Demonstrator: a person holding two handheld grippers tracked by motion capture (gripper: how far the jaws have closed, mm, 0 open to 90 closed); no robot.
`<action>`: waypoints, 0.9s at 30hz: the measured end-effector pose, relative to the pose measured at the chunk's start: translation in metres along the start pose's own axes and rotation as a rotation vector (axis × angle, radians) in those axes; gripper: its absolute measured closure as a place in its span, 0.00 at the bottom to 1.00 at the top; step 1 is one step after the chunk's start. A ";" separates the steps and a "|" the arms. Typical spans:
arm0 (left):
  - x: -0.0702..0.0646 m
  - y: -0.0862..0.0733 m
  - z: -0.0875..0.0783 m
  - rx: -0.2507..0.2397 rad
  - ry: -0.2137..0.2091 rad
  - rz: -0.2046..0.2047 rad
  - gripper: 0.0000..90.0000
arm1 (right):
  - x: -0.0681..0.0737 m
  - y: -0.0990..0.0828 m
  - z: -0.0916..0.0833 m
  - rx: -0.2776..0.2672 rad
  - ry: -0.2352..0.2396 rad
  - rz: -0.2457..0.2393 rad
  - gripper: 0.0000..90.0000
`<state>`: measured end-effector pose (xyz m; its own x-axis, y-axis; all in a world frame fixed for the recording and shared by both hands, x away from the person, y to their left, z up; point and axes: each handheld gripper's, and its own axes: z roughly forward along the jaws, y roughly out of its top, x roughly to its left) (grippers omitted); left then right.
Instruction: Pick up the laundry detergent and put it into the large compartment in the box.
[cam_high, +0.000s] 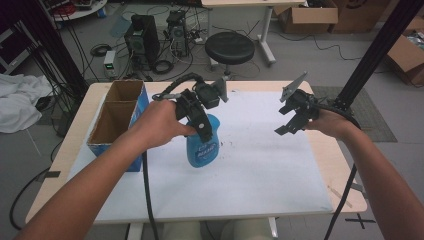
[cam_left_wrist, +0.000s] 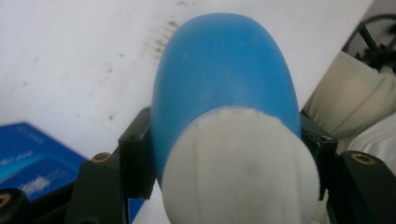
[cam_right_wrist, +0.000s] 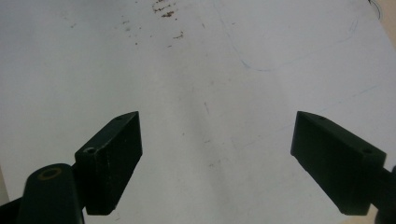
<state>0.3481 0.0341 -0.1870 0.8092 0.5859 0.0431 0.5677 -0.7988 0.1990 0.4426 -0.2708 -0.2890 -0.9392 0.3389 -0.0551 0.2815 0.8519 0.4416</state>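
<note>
Left tool (cam_high: 202, 131), centre-left of the high view, clamped across the neck of a blue bottle (cam_high: 202, 147) with a white cap (cam_left_wrist: 240, 170), held above the white sheet (cam_high: 260, 165) covering the surface. Right tool (cam_high: 292, 120), upper right of centre, raised over the sheet with jaws wide apart and nothing between them. Open cardboard box (cam_high: 117, 117) with blue sides at the left edge of the surface (cam_high: 82, 130), just beside the left forearm.

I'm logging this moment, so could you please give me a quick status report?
Left gripper shut on blue bottle, near its white cap. Right gripper open, empty, over white sheet. Cardboard box at left.
</note>
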 end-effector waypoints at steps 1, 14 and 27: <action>0.003 -0.002 -0.004 -0.004 0.006 -0.022 0.42 | 0.000 0.000 0.000 0.000 0.000 -0.004 0.18; 0.041 -0.017 -0.044 -0.001 0.071 -0.296 0.42 | 0.000 0.001 0.000 -0.001 0.001 -0.009 0.18; 0.078 -0.033 -0.072 -0.011 0.100 -0.539 0.42 | 0.000 0.002 0.000 -0.004 0.002 -0.019 0.18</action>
<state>0.3816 0.1164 -0.1202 0.3852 0.9225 0.0250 0.8962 -0.3804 0.2285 0.4432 -0.2694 -0.2879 -0.9448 0.3219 -0.0613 0.2630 0.8565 0.4441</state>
